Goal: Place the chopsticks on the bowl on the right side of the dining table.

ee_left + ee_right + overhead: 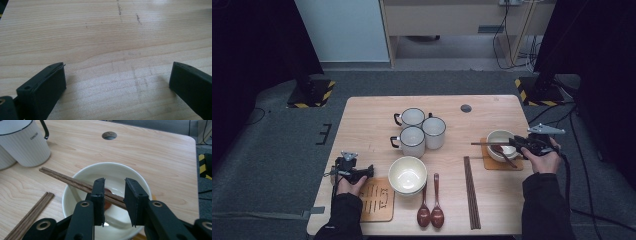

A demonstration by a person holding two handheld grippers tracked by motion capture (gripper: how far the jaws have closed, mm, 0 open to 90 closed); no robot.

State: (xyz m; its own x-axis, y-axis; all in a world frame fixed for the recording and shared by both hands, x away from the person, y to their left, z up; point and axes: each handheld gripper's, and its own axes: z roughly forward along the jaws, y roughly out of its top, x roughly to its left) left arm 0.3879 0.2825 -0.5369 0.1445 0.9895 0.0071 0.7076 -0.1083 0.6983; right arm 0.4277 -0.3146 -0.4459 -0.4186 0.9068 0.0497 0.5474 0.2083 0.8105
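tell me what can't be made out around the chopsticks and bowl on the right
- Right gripper view: whether the right gripper pads press the chopsticks; the near ends are behind the jaws.
- Same view: the spoon in the bowl, mostly hidden by the jaws.
- High view: the mat pattern, too small.

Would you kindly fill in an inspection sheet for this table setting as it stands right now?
Surface: wooden table, a round hole near the far edge.
Job's things: chopstick pair over the small bowl, which holds a spoon and sits on a coaster.
Clutter: three mugs, large bowl, two spoons, spare chopsticks, carved coaster.
Grippers: left gripper open, empty; right gripper closed on the chopstick pair.
Cables: several on the floor.
Surroundings: grey carpet, hazard-striped stand bases.
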